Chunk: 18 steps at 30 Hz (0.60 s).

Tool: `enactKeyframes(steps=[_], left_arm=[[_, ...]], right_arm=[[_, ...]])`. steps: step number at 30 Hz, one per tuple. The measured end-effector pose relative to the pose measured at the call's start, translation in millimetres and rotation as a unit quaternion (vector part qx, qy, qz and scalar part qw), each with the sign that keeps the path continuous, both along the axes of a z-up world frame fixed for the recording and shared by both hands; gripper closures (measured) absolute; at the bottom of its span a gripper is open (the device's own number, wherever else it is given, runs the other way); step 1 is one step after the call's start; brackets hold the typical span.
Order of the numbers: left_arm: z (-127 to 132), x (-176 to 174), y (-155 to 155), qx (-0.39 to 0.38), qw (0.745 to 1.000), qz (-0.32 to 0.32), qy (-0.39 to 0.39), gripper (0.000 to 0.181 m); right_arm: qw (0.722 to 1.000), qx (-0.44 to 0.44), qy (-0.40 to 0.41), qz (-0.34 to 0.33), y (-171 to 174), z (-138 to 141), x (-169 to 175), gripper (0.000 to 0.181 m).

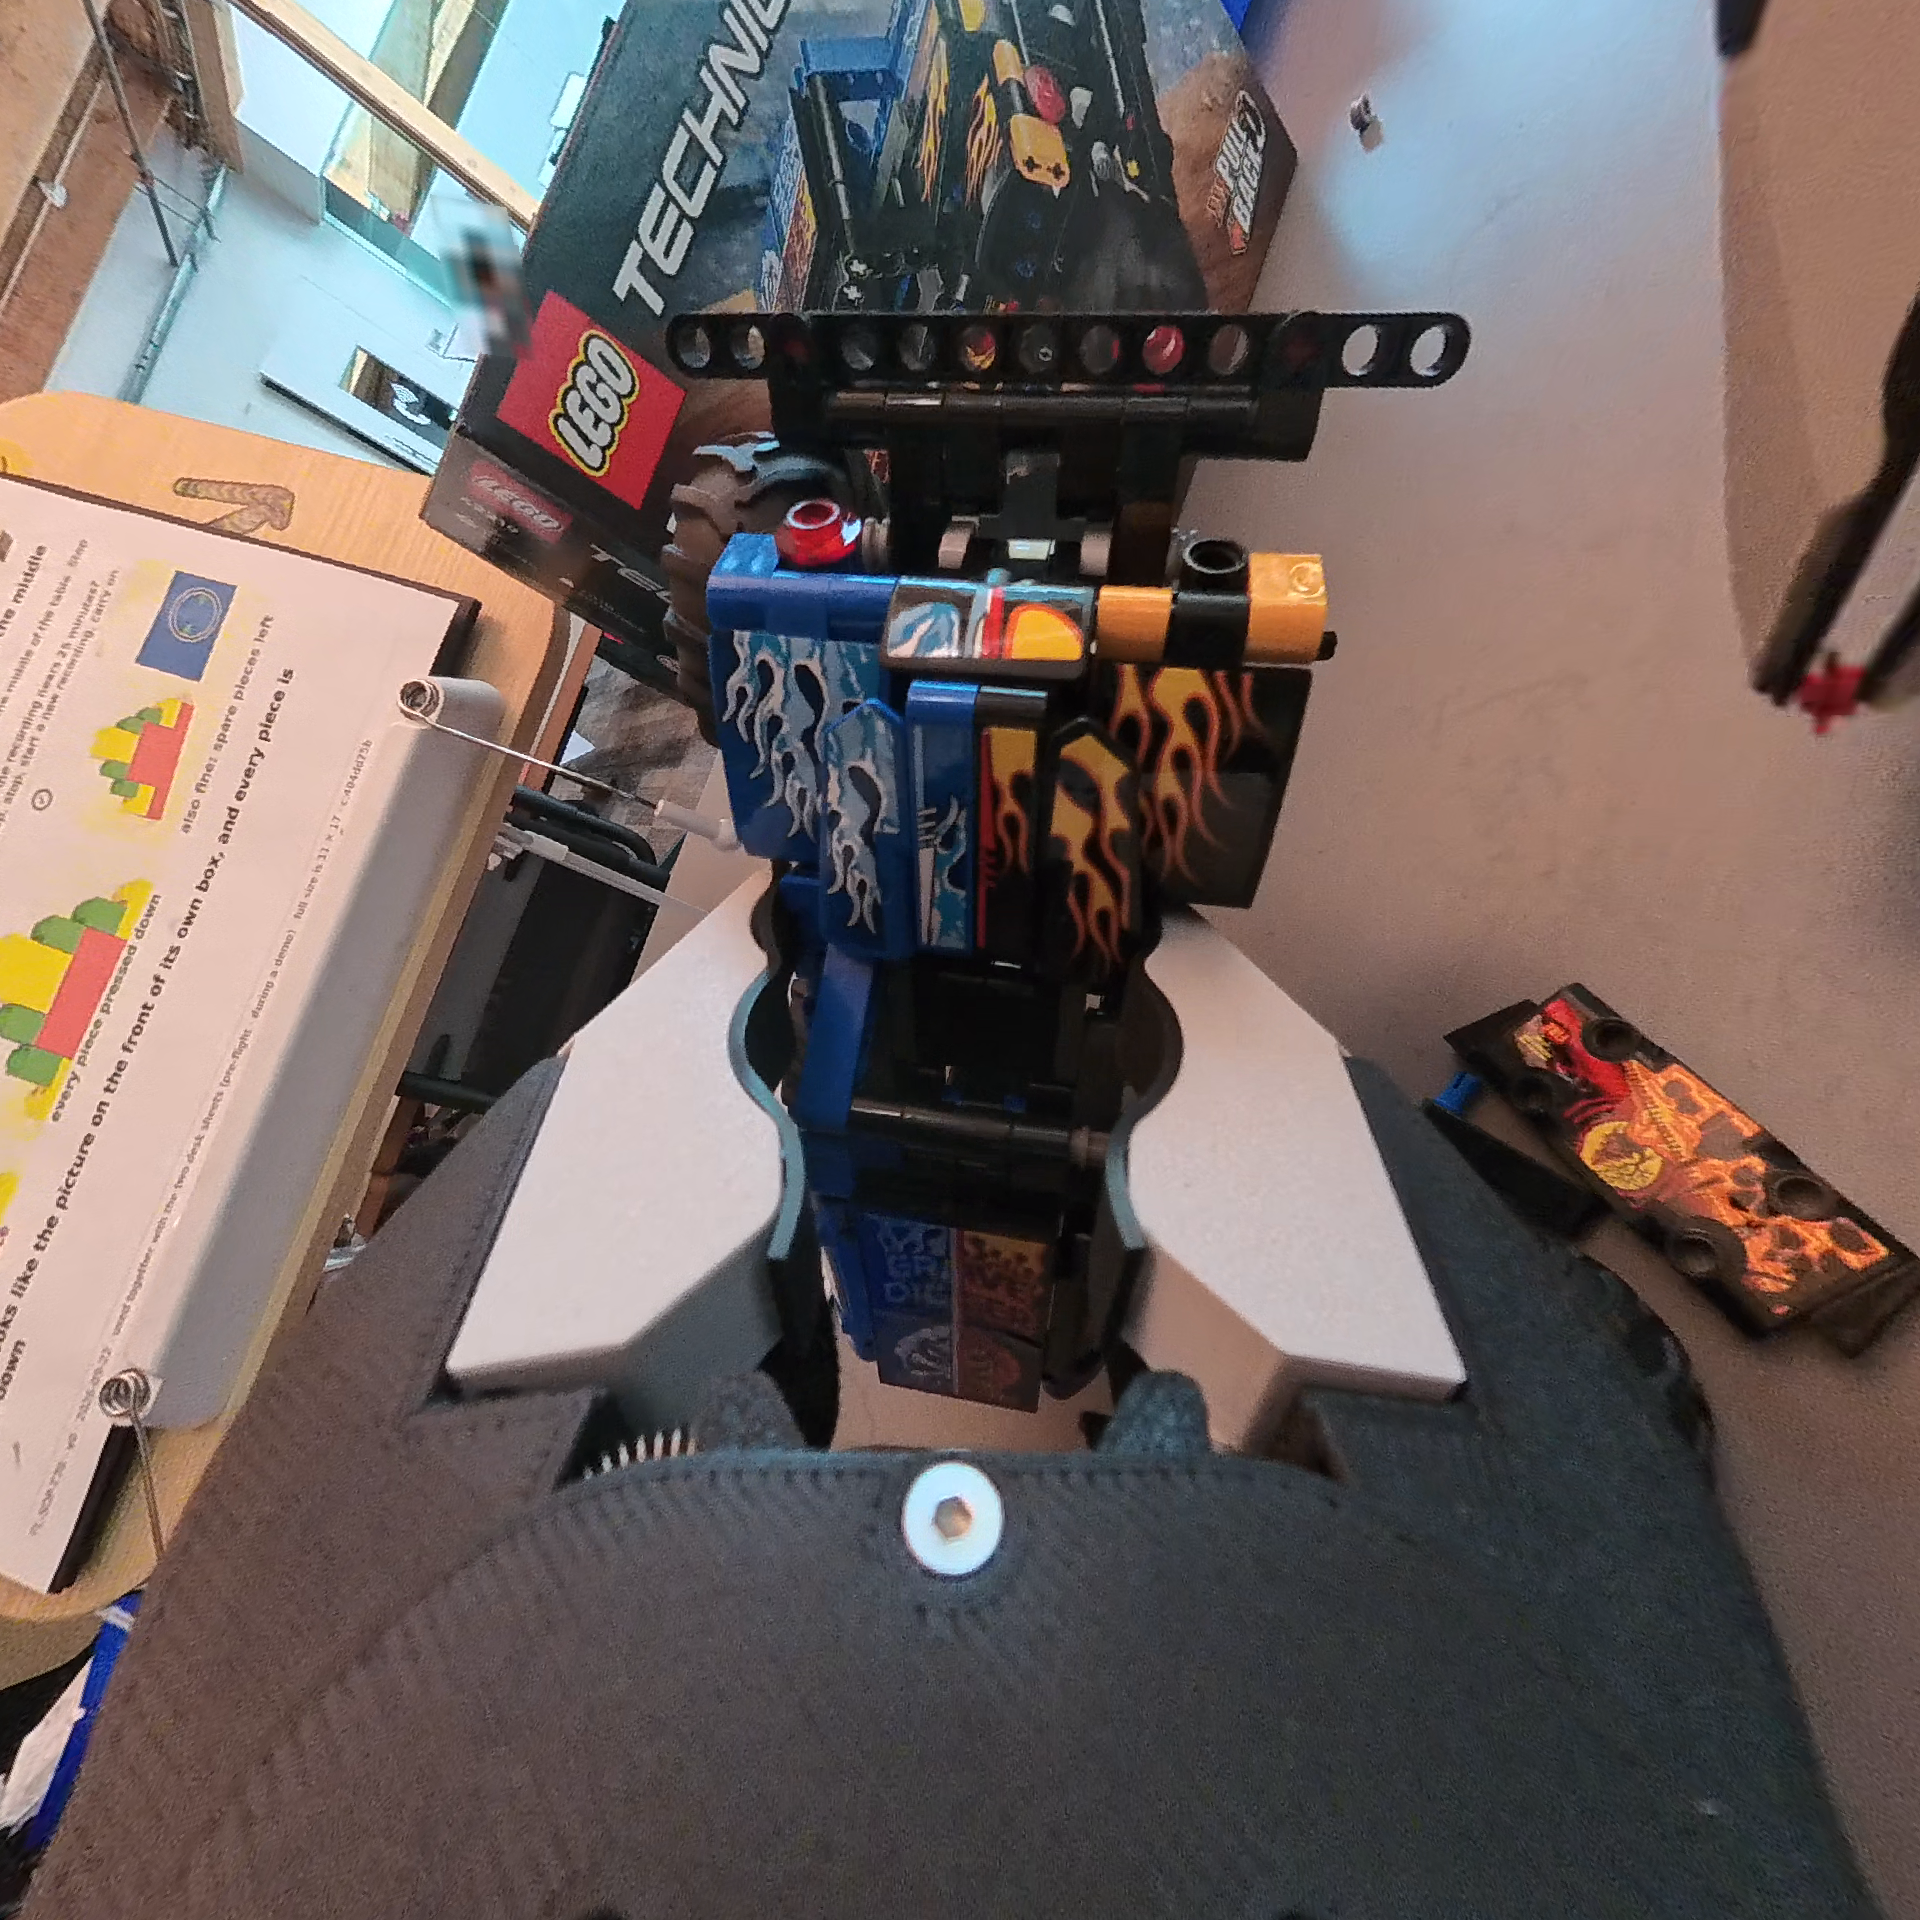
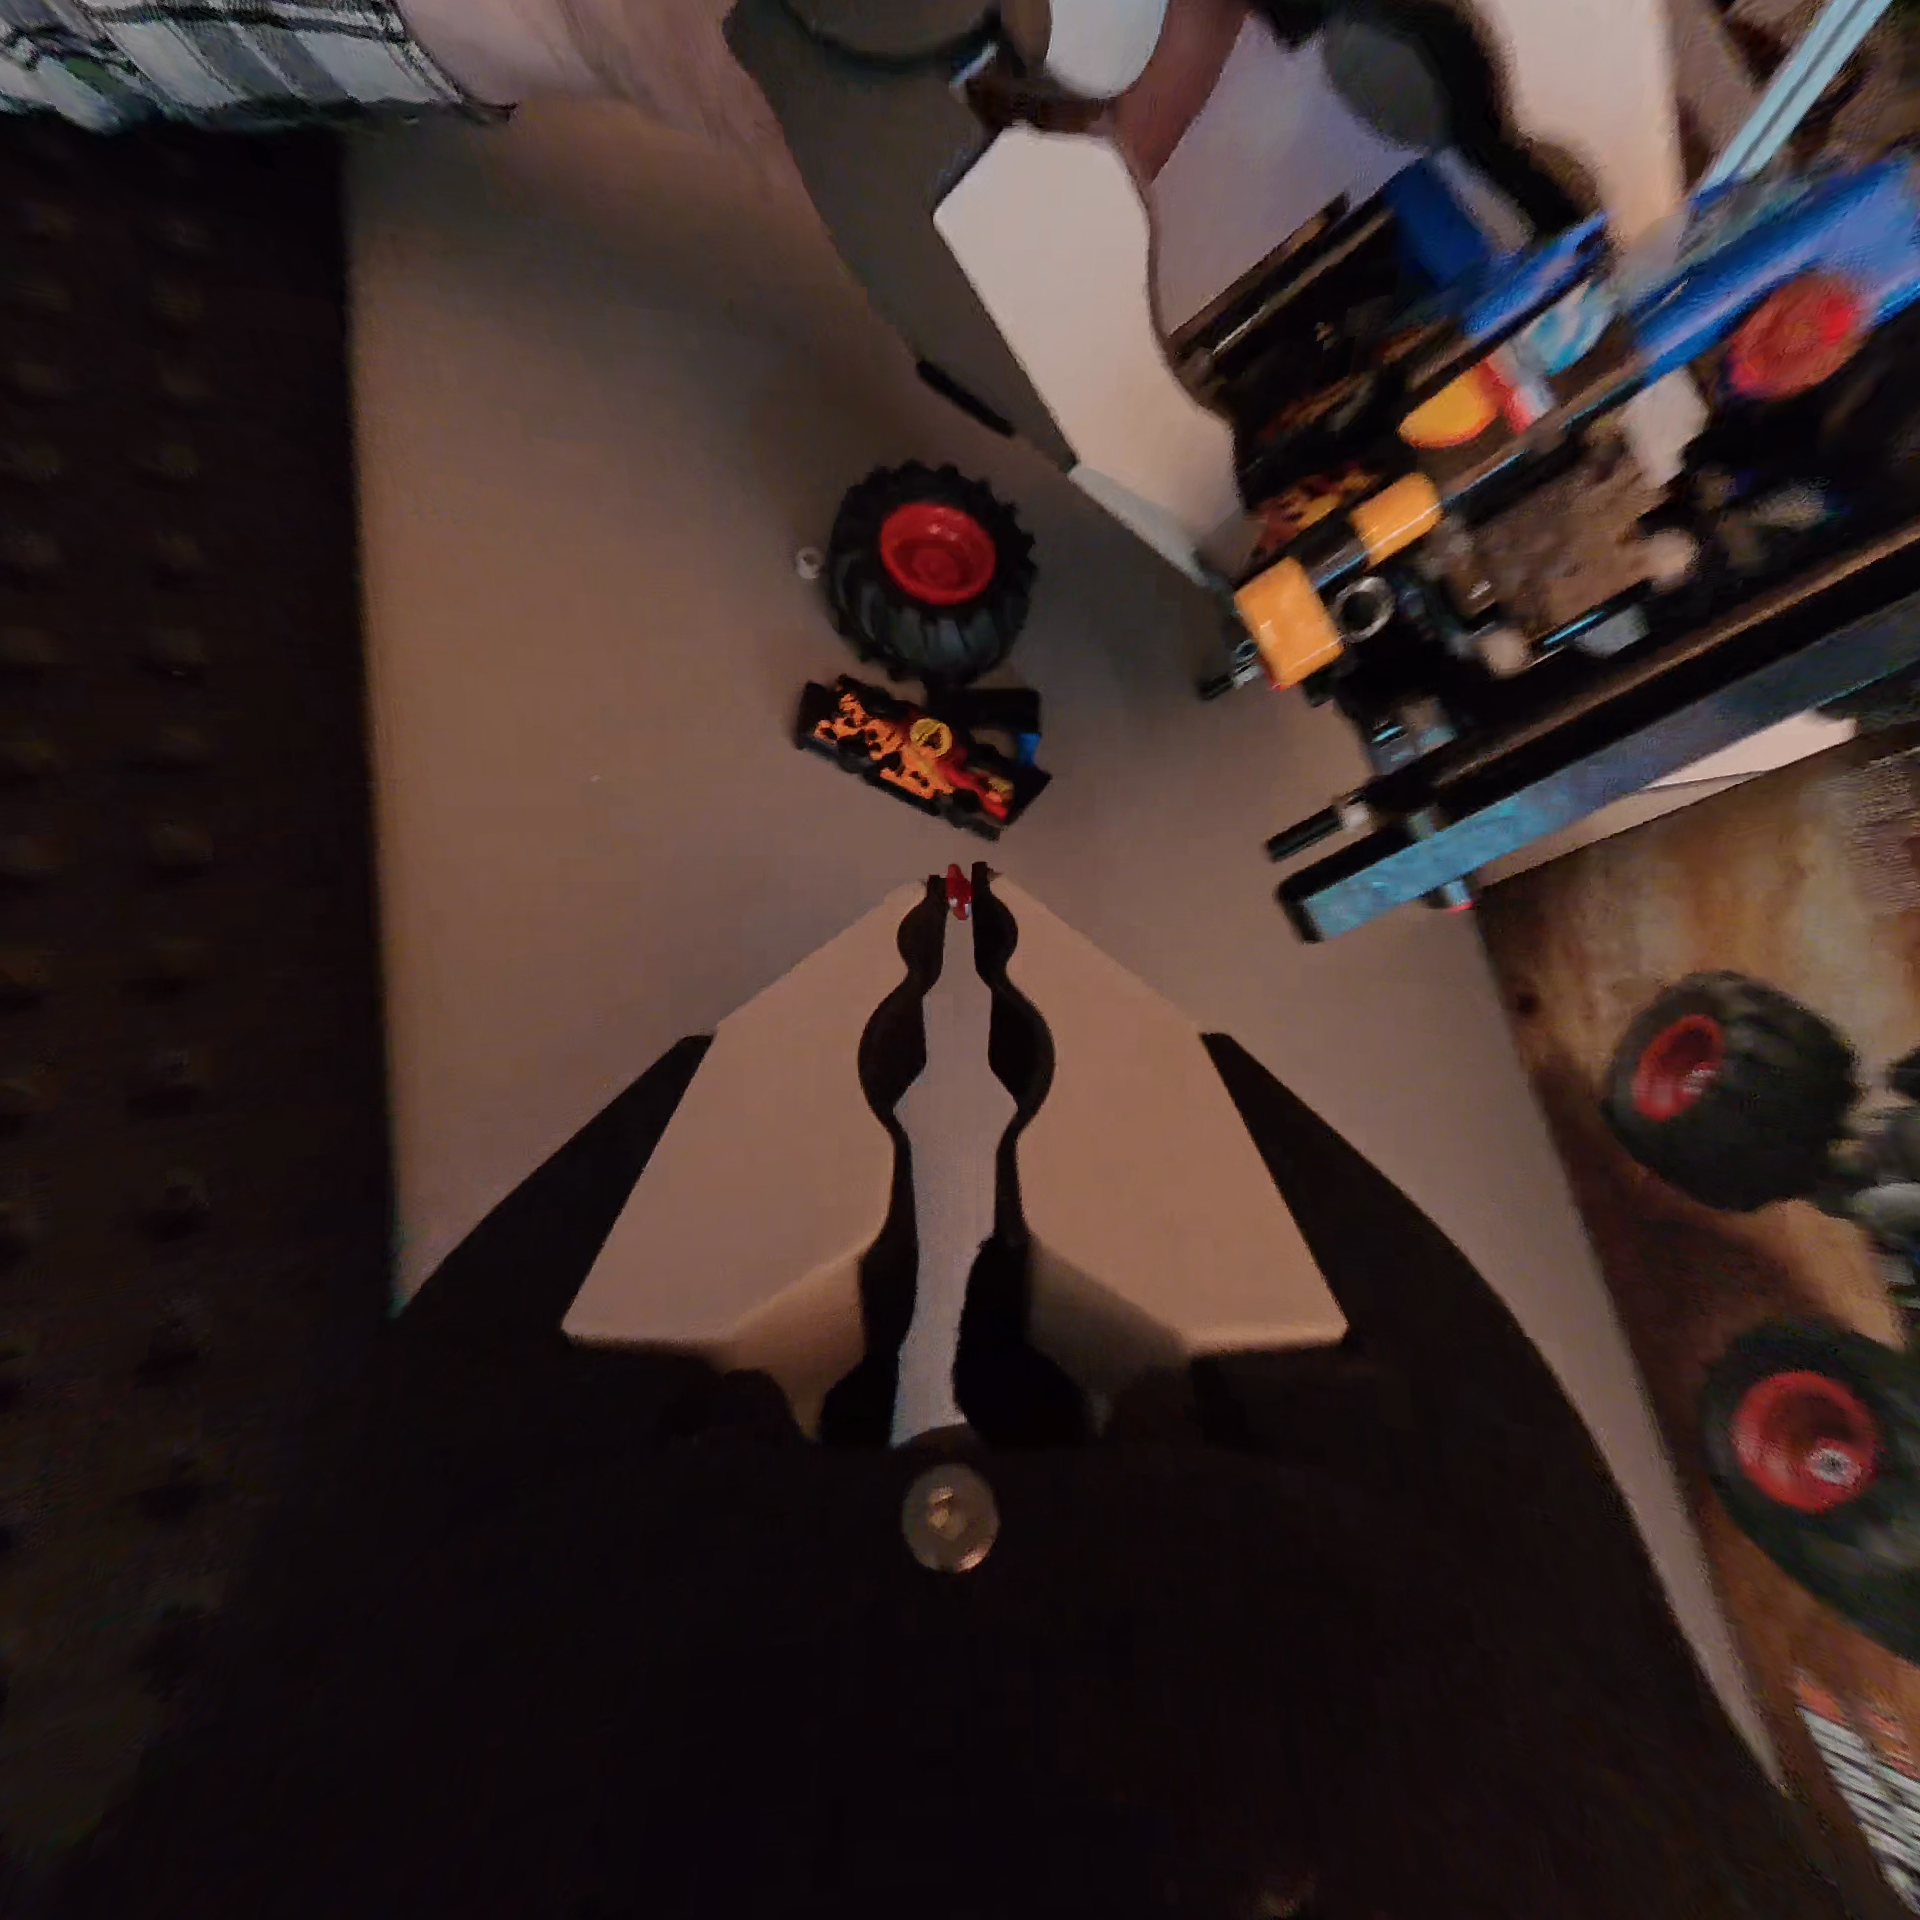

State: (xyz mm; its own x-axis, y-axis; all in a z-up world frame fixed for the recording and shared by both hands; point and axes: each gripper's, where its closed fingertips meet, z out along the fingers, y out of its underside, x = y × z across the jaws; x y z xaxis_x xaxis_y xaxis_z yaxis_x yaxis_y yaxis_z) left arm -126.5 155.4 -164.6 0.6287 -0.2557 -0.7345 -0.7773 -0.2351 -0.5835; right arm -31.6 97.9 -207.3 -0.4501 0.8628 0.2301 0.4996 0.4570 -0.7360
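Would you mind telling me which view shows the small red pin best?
The right wrist view: the small red pin sits centred, pinched at the right tongs' tips. The left wrist view catches it only at its right edge, far off.

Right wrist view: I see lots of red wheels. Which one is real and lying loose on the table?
The black tyre with the red hub, flat on the table beside the flame-printed panel. The other wheels are only printed on the box.
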Motion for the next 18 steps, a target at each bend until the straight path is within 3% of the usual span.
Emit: enactKeyframes(steps=[2, 3, 5, 7, 10, 12, 15, 18], left_arm=[[-0.1, 0.4, -0.2, 0.0, 1.0, -0.001, 0.0, 0.122], [-0.1, 0.5, -0.2, 0.0, 1.0, 0.0, 0.0, 0.122], [-0.1, 0.6, 0.0, -0.001, 1.0, -0.001, 0.001, 0.122], [-0.2, 0.5, -0.2, -0.001, 1.0, -0.001, 0.0, 0.122], [-0.1, 0.0, -0.6, -0.002, 1.0, -0.001, -0.001, 0.122], [-0.2, 0.2, -0.5, -0.002, 1.0, -0.002, -0.001, 0.122], [-0.4, 1.1, -0.6, -0.003, 1.0, -0.004, 0.002, 0.122], [-0.5, 2.9, -0.2, -0.003, 1.0, -0.006, 0.005, 0.122]], right_arm=[[1.0, 0.0, 0.018, 0.0, -0.5, 13.5, -3.2, 0.176], [1.0, -0.004, 0.017, -0.001, -0.3, 16.2, -5.0, 0.164], [1.0, -0.014, -0.013, 0.004, 0.6, 9.7, -4.8, 0.155], [0.999, -0.013, -0.034, 0.011, 2.6, -0.5, -4.4, 0.162], [0.997, 0.011, -0.067, 0.022, 1.4, -19.0, -0.1, 0.131], [0.998, 0.023, -0.059, 0.019, 2.2, -18.0, -1.1, 0.143], [0.997, 0.045, 0.052, 0.034, -1.8, 31.4, -6.7, 0.172], [0.985, 0.079, 0.151, -0.012, 16.5, 90.2, -19.4, 0.167]])
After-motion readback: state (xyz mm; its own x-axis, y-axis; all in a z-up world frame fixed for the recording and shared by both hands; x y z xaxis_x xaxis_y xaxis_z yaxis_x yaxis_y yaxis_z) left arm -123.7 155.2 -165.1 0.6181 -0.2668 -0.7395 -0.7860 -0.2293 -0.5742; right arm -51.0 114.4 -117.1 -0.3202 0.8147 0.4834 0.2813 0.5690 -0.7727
